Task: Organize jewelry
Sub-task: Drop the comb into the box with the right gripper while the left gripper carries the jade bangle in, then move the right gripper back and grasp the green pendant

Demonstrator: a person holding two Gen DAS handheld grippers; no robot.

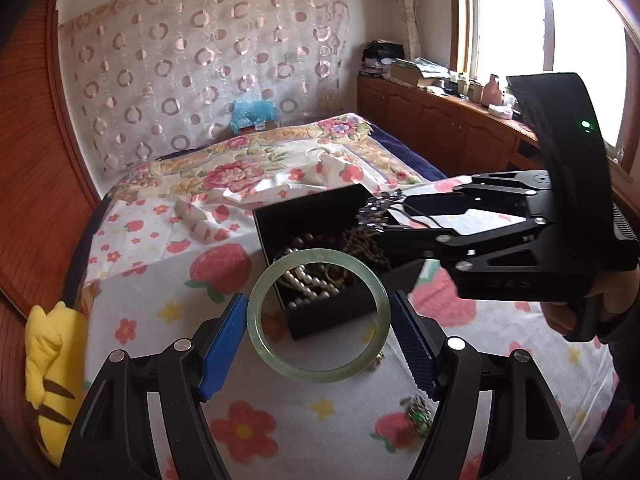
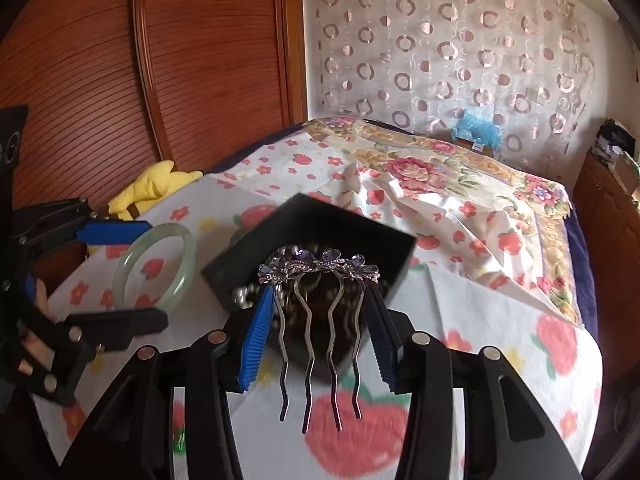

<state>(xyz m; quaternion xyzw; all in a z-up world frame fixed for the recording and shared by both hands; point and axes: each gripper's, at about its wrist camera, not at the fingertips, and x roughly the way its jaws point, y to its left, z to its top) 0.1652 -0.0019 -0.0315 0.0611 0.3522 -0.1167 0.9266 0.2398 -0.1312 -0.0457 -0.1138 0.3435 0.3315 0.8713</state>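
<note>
My left gripper (image 1: 318,316) is shut on a pale green jade bangle (image 1: 256,320), held just in front of the open black jewelry box (image 1: 324,320). The box holds pearl and dark bead strands (image 1: 308,280). My right gripper (image 2: 320,316) is shut on a silver hair comb with purple crystal flowers (image 2: 316,268), held over the box (image 2: 320,216). In the left wrist view the right gripper (image 1: 384,220) and comb (image 1: 374,210) hang above the box's right side. The bangle (image 2: 132,256) and left gripper (image 2: 120,276) show left in the right wrist view.
The box sits on a bed with a strawberry-print sheet (image 1: 168,300). A small green jewelled piece (image 1: 418,420) lies on the sheet near my left gripper. A yellow plush toy (image 1: 52,368) lies at the bed's left edge by a wooden wardrobe (image 2: 120,80).
</note>
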